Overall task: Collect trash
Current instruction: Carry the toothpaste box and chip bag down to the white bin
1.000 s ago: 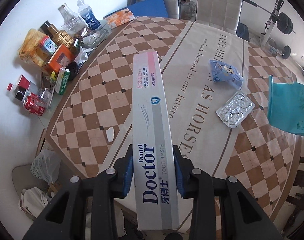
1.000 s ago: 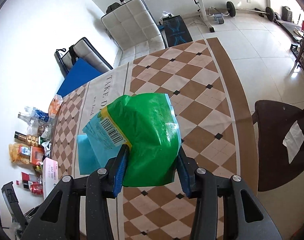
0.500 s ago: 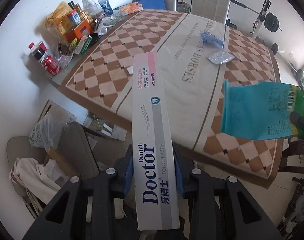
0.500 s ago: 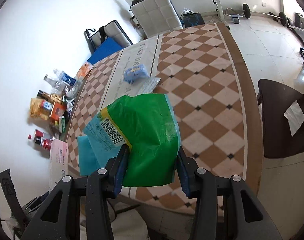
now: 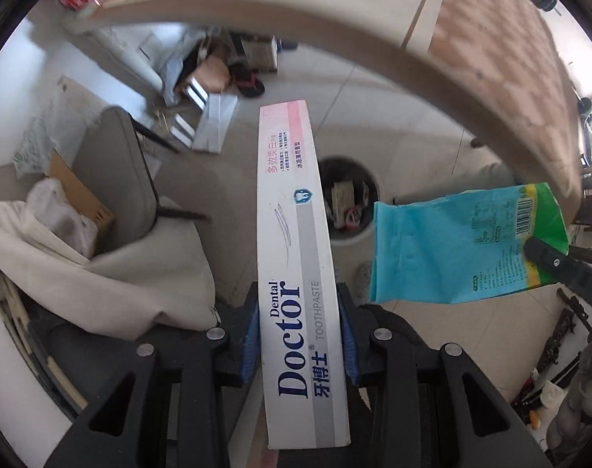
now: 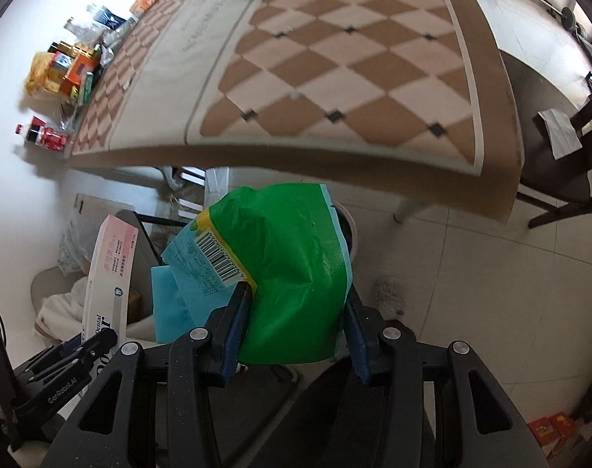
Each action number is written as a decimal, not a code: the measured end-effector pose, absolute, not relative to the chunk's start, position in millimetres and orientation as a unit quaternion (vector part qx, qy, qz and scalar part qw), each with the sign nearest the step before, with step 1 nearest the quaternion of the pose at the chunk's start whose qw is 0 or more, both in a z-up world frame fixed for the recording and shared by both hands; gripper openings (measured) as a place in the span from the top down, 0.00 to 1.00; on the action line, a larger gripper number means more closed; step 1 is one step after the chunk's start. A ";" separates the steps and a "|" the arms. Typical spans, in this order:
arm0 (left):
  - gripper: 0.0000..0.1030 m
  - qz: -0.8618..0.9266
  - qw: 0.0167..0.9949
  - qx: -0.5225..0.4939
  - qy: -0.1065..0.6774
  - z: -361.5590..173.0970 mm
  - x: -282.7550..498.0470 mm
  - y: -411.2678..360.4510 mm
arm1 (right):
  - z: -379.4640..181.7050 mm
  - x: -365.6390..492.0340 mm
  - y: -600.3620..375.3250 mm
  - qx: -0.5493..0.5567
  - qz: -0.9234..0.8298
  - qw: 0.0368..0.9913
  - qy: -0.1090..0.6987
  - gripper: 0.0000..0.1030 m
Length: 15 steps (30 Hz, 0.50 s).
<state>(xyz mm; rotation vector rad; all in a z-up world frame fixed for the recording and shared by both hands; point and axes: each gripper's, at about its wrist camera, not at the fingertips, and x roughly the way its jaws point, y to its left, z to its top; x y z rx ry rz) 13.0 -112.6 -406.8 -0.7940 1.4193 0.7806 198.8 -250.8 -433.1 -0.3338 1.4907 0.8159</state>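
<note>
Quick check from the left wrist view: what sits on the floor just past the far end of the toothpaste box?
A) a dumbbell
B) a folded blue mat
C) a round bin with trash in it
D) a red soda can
C: past the toothpaste box held in the left gripper, a round bin stands on the floor with scraps inside.

Left gripper (image 5: 299, 335) at lower centre, pointing down, pads clamped on toothpaste box (image 5: 294, 234). Right gripper (image 6: 296, 327) lower centre, clamped on green bag (image 6: 292, 284).
</note>
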 end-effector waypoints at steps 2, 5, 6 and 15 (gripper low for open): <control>0.70 0.328 0.608 -0.357 0.628 -439.7 20.1 -109.0 | -465.0 194.7 -257.1 -0.157 0.344 0.641 0.668 0.54; 0.69 0.315 0.594 -0.383 0.634 -488.5 29.4 -95.3 | -518.1 192.6 -262.8 -0.167 0.318 0.640 0.680 0.54; 0.69 0.314 0.588 -0.389 0.636 -507.0 32.6 -90.2 | -538.7 193.6 -264.2 -0.164 0.306 0.641 0.684 0.54; 0.69 0.272 0.569 -0.430 0.647 -663.6 74.5 -43.7 | -704.8 224.4 -240.6 -0.124 0.215 0.667 0.702 0.54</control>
